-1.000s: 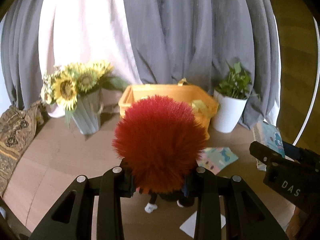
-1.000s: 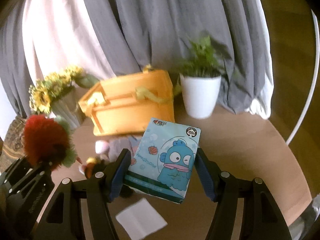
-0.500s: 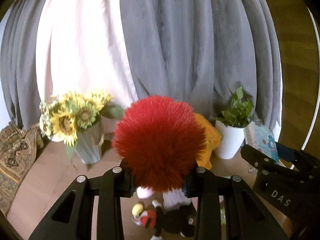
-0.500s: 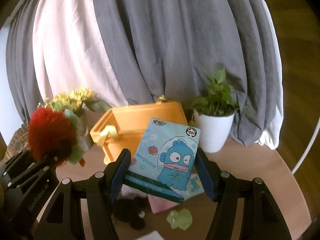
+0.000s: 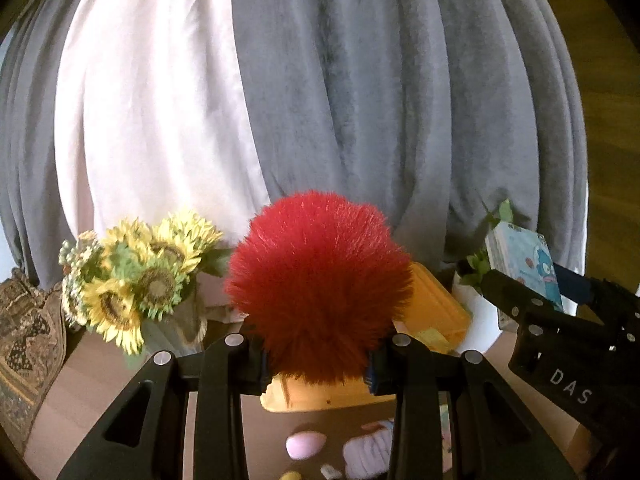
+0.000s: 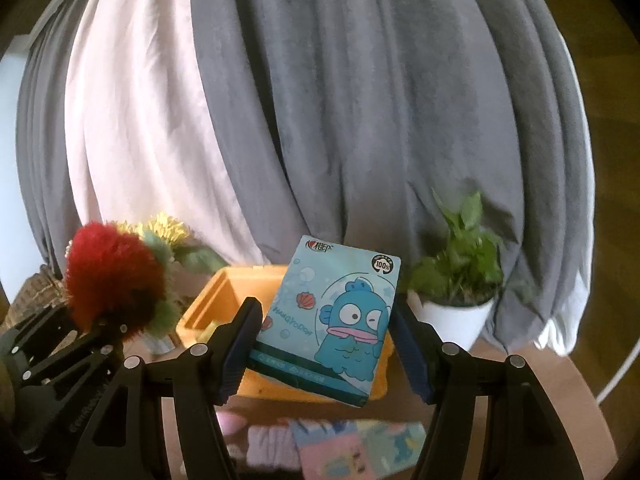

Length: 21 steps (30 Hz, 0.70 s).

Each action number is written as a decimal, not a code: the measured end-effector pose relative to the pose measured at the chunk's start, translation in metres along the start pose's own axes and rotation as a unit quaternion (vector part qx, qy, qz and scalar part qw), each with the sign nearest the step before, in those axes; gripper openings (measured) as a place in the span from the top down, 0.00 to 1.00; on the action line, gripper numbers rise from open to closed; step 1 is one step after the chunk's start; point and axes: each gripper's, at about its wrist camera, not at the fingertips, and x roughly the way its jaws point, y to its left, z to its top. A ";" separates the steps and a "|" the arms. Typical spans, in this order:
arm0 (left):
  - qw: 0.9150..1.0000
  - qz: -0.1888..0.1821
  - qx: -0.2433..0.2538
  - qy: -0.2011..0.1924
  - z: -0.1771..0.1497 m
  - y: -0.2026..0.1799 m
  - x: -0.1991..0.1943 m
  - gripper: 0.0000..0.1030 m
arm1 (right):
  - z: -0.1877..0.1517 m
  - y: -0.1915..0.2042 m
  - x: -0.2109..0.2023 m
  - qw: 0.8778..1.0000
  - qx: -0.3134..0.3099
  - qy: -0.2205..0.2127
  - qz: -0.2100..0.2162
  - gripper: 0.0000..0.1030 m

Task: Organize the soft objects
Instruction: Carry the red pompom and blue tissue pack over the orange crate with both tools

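My left gripper (image 5: 318, 364) is shut on a fluffy red pom-pom (image 5: 318, 300) and holds it in the air in front of the orange basket (image 5: 436, 312). The pom-pom also shows in the right wrist view (image 6: 112, 276). My right gripper (image 6: 326, 344) is shut on a blue cartoon tissue pack (image 6: 332, 320) and holds it above the orange basket (image 6: 224, 304). The pack also shows in the left wrist view (image 5: 524, 264). Soft items lie on the table below: a pink ball (image 5: 306, 444), a folded pale cloth (image 5: 366, 450) and a patterned cloth (image 6: 360, 448).
A sunflower vase (image 5: 140, 284) stands left of the basket. A white potted plant (image 6: 456, 292) stands to its right. Grey and white curtains (image 5: 320, 100) hang behind. A woven cushion (image 5: 28, 344) lies at the far left. The round table edge (image 6: 576, 380) curves at right.
Both grippers have risen and moved toward the basket with their loads still held. The basket now sits lower and closer in both views.
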 end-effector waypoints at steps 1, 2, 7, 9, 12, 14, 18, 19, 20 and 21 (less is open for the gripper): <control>1.000 0.000 0.001 -0.002 0.003 0.000 0.004 0.67 | 0.004 0.000 0.006 1.000 -0.001 -0.001 0.001 0.36; 1.000 0.000 0.004 -0.002 0.007 0.000 0.012 0.67 | 0.009 0.000 0.015 1.000 -0.001 0.000 0.006 0.36; 1.000 0.003 0.011 0.001 0.019 0.004 0.040 0.67 | 0.023 0.004 0.046 1.000 -0.005 0.003 0.010 0.36; 1.000 0.005 0.011 0.004 0.023 0.005 0.052 0.67 | 0.029 0.004 0.062 1.000 -0.005 0.011 0.015 0.36; 1.000 0.001 0.013 0.015 0.028 0.006 0.070 0.67 | 0.034 0.002 0.084 1.000 -0.001 0.018 0.017 0.36; 1.000 0.000 0.015 0.020 0.030 0.007 0.082 0.67 | 0.035 0.004 0.095 1.000 -0.006 0.025 0.017 0.36; 0.999 -0.002 0.015 0.037 0.030 0.009 0.108 0.67 | 0.036 0.004 0.124 0.999 -0.010 0.048 0.020 0.36; 0.999 -0.003 0.015 0.044 0.029 0.010 0.116 0.67 | 0.037 0.005 0.129 0.998 -0.010 0.052 0.020 0.36; 0.999 -0.005 0.014 0.049 0.029 0.011 0.123 0.67 | 0.036 0.004 0.136 0.998 -0.011 0.056 0.020 0.36; 0.998 -0.007 0.015 0.055 0.028 0.011 0.128 0.67 | 0.036 0.004 0.141 0.998 -0.014 0.057 0.017 0.36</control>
